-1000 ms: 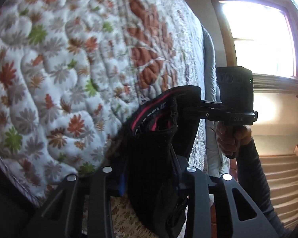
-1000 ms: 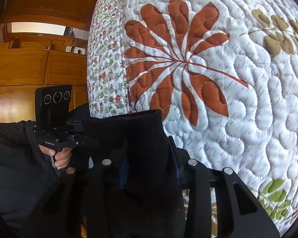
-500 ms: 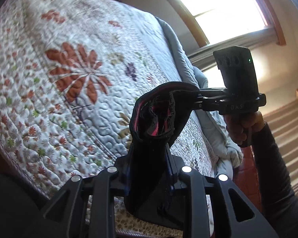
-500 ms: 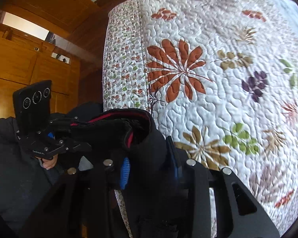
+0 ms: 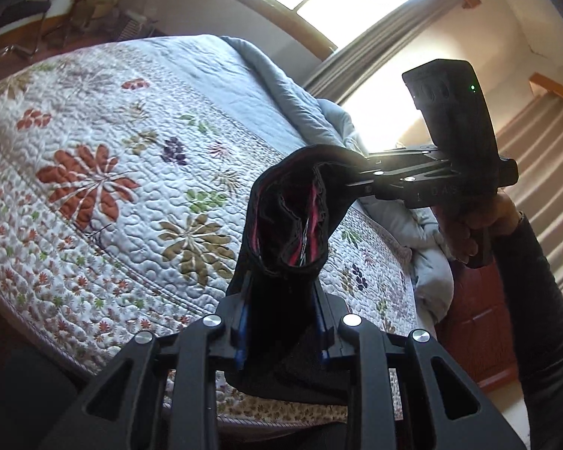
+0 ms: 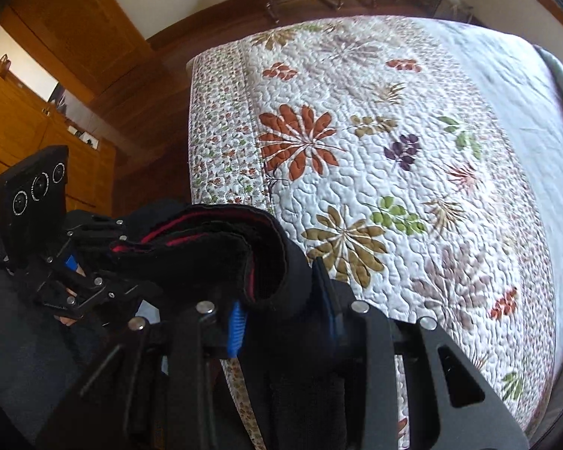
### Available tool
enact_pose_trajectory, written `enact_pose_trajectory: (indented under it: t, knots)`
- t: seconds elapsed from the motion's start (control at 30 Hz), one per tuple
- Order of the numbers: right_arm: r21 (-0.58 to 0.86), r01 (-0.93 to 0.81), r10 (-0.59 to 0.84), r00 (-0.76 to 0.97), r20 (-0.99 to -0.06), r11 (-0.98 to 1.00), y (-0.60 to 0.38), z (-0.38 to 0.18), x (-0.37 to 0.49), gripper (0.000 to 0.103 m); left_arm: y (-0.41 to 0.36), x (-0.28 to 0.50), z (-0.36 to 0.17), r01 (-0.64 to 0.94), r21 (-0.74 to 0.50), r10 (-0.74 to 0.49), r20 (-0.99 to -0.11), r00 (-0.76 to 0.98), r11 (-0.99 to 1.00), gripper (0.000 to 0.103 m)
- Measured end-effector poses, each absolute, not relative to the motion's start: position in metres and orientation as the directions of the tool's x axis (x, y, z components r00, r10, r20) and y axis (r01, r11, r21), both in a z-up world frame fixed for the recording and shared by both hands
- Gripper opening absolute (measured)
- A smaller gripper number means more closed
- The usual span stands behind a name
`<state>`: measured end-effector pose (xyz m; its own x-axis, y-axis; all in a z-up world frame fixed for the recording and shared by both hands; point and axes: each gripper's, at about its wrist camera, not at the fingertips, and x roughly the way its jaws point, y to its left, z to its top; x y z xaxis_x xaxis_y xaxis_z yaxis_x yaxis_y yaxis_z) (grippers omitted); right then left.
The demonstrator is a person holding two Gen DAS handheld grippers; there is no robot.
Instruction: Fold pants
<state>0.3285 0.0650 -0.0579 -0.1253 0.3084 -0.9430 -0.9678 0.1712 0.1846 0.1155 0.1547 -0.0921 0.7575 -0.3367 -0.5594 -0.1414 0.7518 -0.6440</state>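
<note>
Black pants (image 5: 281, 247), red-striped inside, hang bunched between both grippers' fingers (image 5: 321, 318).

Legible text: one item only, faint pale letters that appear to read "D A S", on the side of the black plastic body of the handheld right claw (image 5: 351, 183) as seen from the left wrist view, just below its upright camera block. The small pale lettering on the black body of the left claw (image 6: 94, 262), seen from the right wrist view, is too small and blurred to read. No readable text, number, brand or sign shows on the black pants with red trim (image 5: 289, 225) or on the white floral quilted bedspread (image 6: 394, 195).
</note>
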Motion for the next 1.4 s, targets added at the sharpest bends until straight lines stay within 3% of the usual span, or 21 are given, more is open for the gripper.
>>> enact_pose_trajectory:
  t: [0.57,1.4]
  knots:
    - [0.066,-0.942,0.365,0.063,-0.929,0.329,-0.023,-0.014,0.293,0.031,0.089,0.109,-0.055,-0.015,-0.549,-0.359,-0.565,0.743,0.835,0.026]
    - [-0.099,-0.883,0.287,0.252,-0.924,0.46,-0.068,-0.005,0.274,0.031,0.042,0.118,-0.042,0.087,-0.452,-0.372,-0.593,0.714,0.888,0.026]
